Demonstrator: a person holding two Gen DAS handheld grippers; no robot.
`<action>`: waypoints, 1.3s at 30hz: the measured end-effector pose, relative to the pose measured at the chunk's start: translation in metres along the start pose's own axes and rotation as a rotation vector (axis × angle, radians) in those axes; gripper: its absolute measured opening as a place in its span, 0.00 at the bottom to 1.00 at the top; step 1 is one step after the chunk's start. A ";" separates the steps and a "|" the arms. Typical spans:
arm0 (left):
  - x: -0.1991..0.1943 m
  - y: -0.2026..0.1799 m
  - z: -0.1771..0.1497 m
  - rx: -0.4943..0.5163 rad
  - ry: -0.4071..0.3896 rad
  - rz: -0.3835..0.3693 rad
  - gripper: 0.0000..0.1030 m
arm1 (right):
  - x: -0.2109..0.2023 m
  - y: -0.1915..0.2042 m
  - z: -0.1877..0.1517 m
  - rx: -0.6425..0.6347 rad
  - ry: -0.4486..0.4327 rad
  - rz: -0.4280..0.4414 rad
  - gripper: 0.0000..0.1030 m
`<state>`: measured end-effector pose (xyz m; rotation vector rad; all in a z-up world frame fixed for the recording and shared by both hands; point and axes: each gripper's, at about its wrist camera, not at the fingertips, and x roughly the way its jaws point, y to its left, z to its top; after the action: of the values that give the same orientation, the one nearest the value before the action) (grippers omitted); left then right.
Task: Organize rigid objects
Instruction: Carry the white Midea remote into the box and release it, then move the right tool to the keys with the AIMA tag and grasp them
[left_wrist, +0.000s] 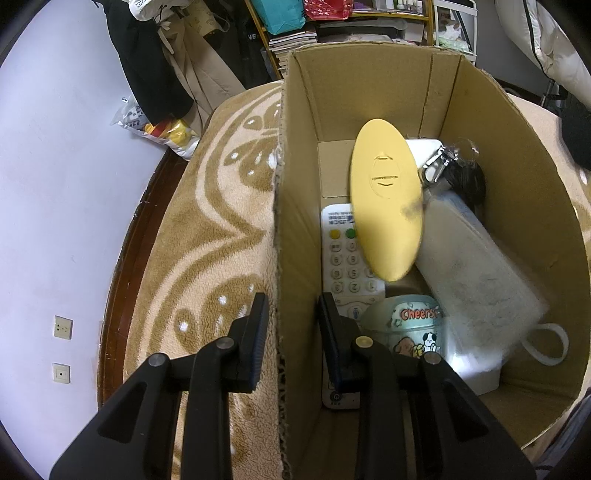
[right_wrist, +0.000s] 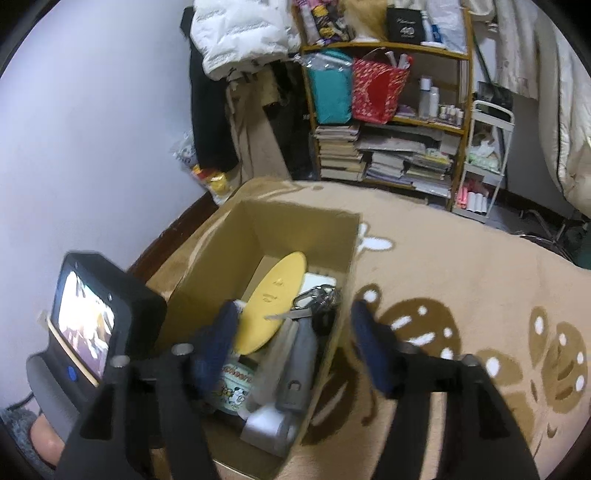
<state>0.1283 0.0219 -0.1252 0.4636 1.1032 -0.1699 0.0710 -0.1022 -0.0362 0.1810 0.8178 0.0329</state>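
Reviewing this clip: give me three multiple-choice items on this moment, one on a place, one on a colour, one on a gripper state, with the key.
1. Where is the remote control?
A. on the blanket
B. inside the cardboard box
C. on the bookshelf

2. What colour is the oval disc?
A. yellow
B. red
C. green

3. How is the left gripper placed?
A. shut on the cup
B. open, clear of the box
C. open, fingers on either side of the box's left wall

Key: B, it lies on the box floor, partly under the disc; A, plain yellow in both views; C, the wall stands between its fingers.
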 end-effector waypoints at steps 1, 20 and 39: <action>0.000 0.000 0.000 0.000 -0.001 0.000 0.27 | -0.004 -0.004 0.001 0.011 -0.009 -0.004 0.81; -0.001 0.000 0.001 -0.001 0.002 -0.003 0.27 | -0.023 -0.093 -0.018 0.174 0.025 -0.230 1.00; -0.002 0.001 0.002 -0.002 0.004 -0.007 0.27 | -0.018 -0.183 -0.105 0.465 0.247 -0.392 1.00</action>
<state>0.1292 0.0217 -0.1222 0.4585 1.1088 -0.1739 -0.0246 -0.2691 -0.1251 0.4575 1.0877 -0.5159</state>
